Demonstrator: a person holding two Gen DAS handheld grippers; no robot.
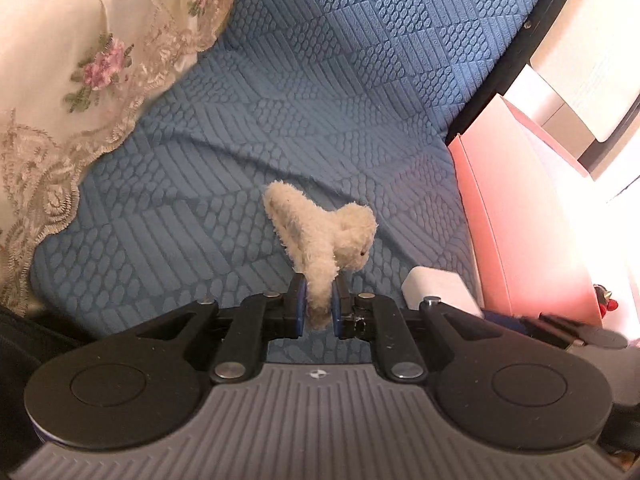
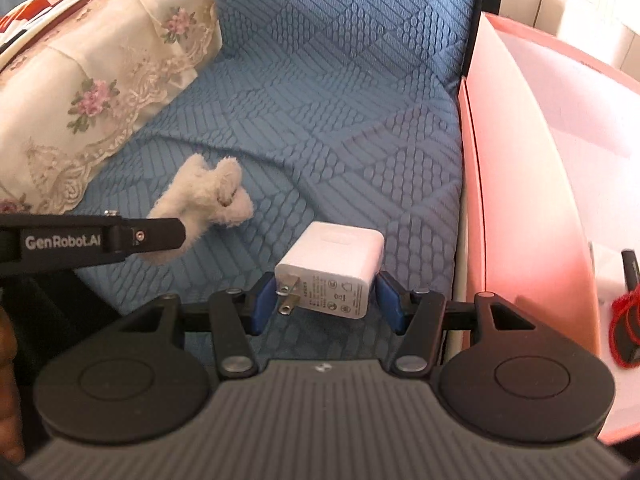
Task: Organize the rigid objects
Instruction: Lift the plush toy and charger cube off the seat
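My left gripper point(image 1: 319, 304) is shut on a fuzzy cream hair claw clip point(image 1: 320, 236) and holds it over the blue quilted bedspread point(image 1: 320, 80). The clip and the left gripper also show in the right wrist view point(image 2: 204, 200). My right gripper point(image 2: 326, 300) has its blue pads on either side of a white plug-in charger point(image 2: 334, 270) with two metal prongs facing left. The pads touch or nearly touch its sides. The charger's corner shows in the left wrist view point(image 1: 434, 286).
A pink open box point(image 2: 520, 184) stands at the right edge of the bed, holding a black item with red cord point(image 2: 628, 312). A floral lace-trimmed pillow point(image 2: 92, 92) lies at the upper left. A wall and pale furniture are beyond the box.
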